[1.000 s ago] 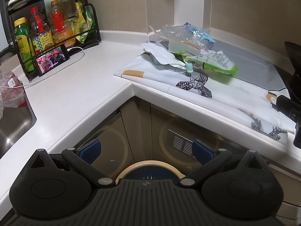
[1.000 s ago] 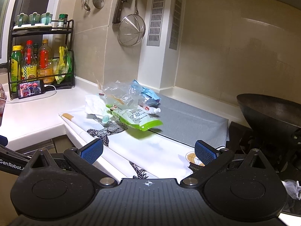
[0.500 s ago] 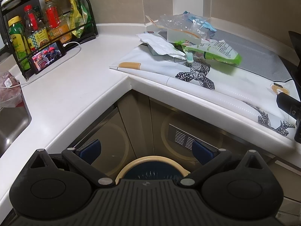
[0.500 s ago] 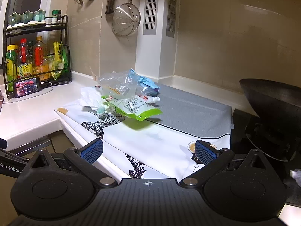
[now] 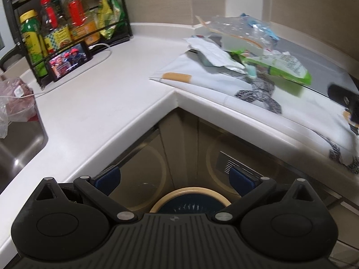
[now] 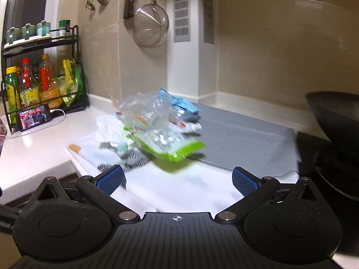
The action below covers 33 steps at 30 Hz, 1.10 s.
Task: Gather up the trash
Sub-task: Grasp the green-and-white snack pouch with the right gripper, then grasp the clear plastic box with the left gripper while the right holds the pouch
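A heap of trash lies on a white patterned mat [image 5: 224,89] on the counter: a green snack pouch [image 5: 285,68] [image 6: 170,143], crumpled clear plastic [image 5: 237,28] [image 6: 145,109], white paper [image 5: 211,52] and a blue wrapper [image 6: 181,104]. My right gripper [image 6: 177,180] is open, empty, and hovers over the mat just short of the green pouch. My left gripper [image 5: 175,178] is open and empty, held low in front of the counter's corner, above a round bin [image 5: 190,199] with a tan rim.
A black rack of bottles [image 5: 56,29] and a lit phone [image 5: 69,59] stand at the counter's back left. A sink [image 5: 15,148] with a plastic bag lies left. A dark wok [image 6: 334,116] sits right. Utensils and a strainer [image 6: 150,27] hang on the wall.
My right gripper has moved forward toward the trash heap, which looms larger. The left gripper has shifted slightly closer to the counter corner. Both stay open.
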Tool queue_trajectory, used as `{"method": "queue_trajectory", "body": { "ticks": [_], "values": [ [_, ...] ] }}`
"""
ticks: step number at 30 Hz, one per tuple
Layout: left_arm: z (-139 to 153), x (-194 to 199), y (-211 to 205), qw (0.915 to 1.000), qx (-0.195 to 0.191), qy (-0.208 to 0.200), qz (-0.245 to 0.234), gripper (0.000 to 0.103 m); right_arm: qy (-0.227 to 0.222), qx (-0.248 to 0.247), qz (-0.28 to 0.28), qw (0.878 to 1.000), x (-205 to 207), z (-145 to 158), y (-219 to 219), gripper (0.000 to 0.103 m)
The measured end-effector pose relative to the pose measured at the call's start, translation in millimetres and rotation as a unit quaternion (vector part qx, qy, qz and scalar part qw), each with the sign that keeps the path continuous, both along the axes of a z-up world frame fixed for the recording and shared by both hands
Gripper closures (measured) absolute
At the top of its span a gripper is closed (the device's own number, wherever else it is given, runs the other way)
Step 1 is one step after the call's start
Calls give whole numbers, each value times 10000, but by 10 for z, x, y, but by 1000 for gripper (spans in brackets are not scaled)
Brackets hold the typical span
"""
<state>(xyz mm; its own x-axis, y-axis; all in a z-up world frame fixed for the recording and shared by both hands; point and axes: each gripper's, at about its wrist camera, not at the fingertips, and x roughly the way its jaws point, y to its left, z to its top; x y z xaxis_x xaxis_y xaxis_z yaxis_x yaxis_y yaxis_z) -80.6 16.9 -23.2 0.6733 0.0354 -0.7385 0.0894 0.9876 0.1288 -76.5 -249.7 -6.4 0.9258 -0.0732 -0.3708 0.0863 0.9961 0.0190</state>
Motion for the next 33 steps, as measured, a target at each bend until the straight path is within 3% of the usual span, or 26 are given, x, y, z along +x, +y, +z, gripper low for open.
{"method": "queue_trajectory", "body": {
  "ticks": [5, 9, 14, 15, 17, 18, 19, 20, 21, 25, 27, 30, 33],
  "values": [
    [13, 52, 137, 9997, -2, 60, 229, 0, -73, -579, 462, 9972, 626, -17, 25, 0],
    [14, 94, 214, 9993, 32, 95, 373, 0, 451, -979, 820, 9908, 1154, -176, 69, 0],
    [-16, 190, 256, 9987, 95, 173, 473, 0, 788, -1297, 762, 9855, 1499, -403, 73, 0],
    [-22, 219, 255, 9986, 102, 200, 485, 0, 765, -1229, 822, 9860, 1513, -419, 54, 1],
    [-28, 270, 242, 9984, 112, 243, 497, 0, 571, -1051, 997, 9878, 1479, -420, 10, 16],
    [-32, 309, 228, 9984, 108, 262, 494, 0, 525, -934, 1059, 9886, 1466, -416, -20, 37],
    [-26, 342, 215, 9984, 98, 280, 489, 0, 525, -823, 1055, 9896, 1463, -412, -52, 50],
    [-15, 374, 207, 9984, 58, 291, 478, 0, 506, -718, 1028, 9908, 1455, -406, -88, 54],
    [2, 414, 191, 9986, -41, 286, 449, 0, 417, -590, 1010, 9923, 1431, -391, -135, 65],
    [115, 559, 132, 9986, -347, 131, 384, 0, -41, -263, 864, 9959, 1295, -335, -359, 72],
    [169, 651, 61, 9988, -364, 17, 322, 0, -229, 180, 762, 9967, 1248, -317, -554, 72],
    [228, 821, -81, 9990, -369, -80, 235, 0, -473, 1138, 792, 9892, 1205, -340, -876, 72],
    [286, 1004, -253, 9993, -315, -111, 172, 0, -648, 1505, 861, 9827, 1167, -322, -998, 72]
  ]
}}
